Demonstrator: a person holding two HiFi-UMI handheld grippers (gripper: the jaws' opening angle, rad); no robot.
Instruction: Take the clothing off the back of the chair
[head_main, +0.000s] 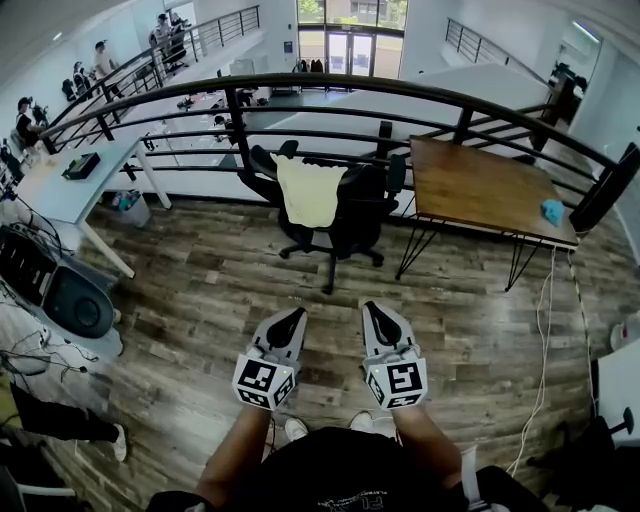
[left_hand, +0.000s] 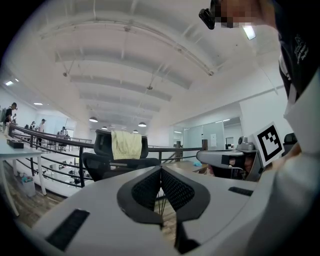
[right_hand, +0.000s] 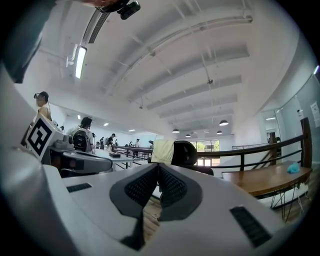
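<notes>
While the pale yellow clothing (head_main: 308, 190) hangs over the chair (head_main: 362, 205) back well ahead of them, the left tongs (head_main: 289, 318) and right tongs (head_main: 376, 310) are pressed together, empty; approach and grasp remain.

Pale yellow clothing (head_main: 308, 190) on a black chair (head_main: 362, 218); brown wooden table (head_main: 480, 185), grey-brown plank floor (head_main: 200, 300).

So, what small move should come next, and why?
Probably step forward toward the black chair: the yellow clothing drapes over its back, far beyond the left gripper and right gripper, both shut and empty.
</notes>
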